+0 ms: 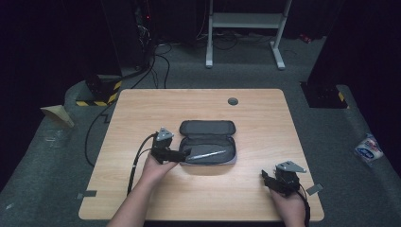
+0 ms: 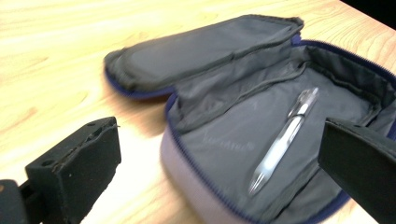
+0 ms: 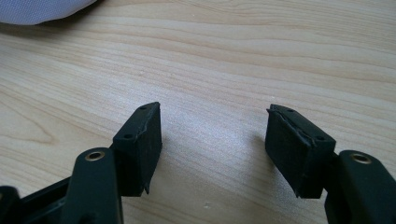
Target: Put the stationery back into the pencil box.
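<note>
A grey pencil case lies unzipped in the middle of the wooden table, its lid folded back. Inside it rests a clear pen, seen close up as the pen on the case's grey lining. My left gripper is at the case's left end, open, its jaws straddling the near rim with nothing held; in its own view the left gripper has one jaw outside the case and one over its interior. My right gripper rests open near the table's front right, and the right gripper has bare wood between its jaws.
The table has a round grey grommet near its far edge. A corner of the pencil case shows at the top left of the right gripper view. Cables, a white frame and floor items lie beyond the table.
</note>
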